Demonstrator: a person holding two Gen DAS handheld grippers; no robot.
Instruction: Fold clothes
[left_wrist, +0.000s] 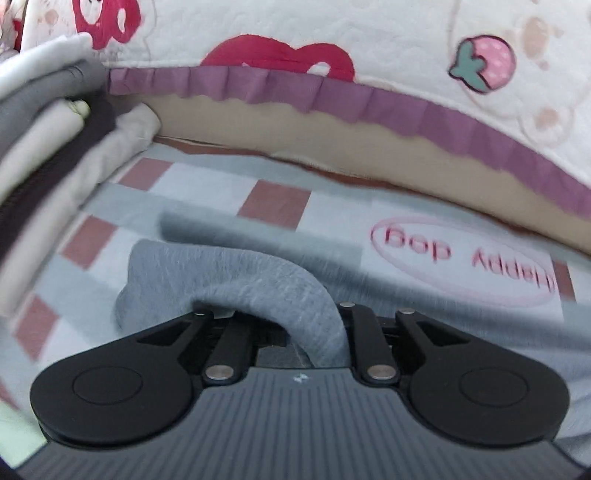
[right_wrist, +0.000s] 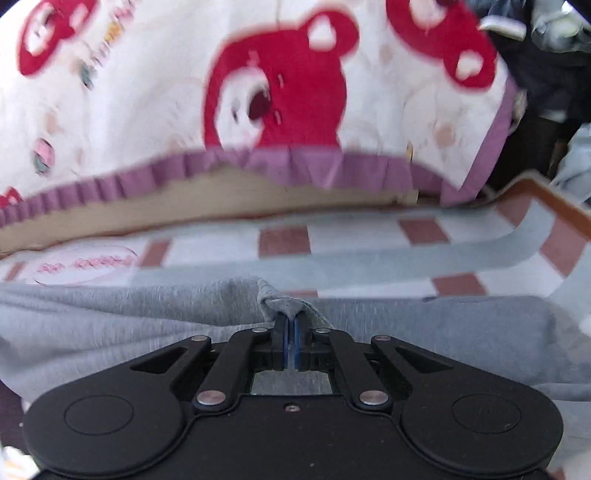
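A checked bedsheet (right_wrist: 424, 258) is carrying the grey garment (right_wrist: 110, 325). The right gripper (right_wrist: 290, 325) is pinching its edge at six o'clock; the left gripper (left_wrist: 280, 321), fingers hidden, I cannot tell. Both should be lifting evenly.

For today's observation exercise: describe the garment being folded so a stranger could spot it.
Start at the checked sheet below the bear quilt. On it lies the grey garment, plain and unpatterned, pinched by the right claw.
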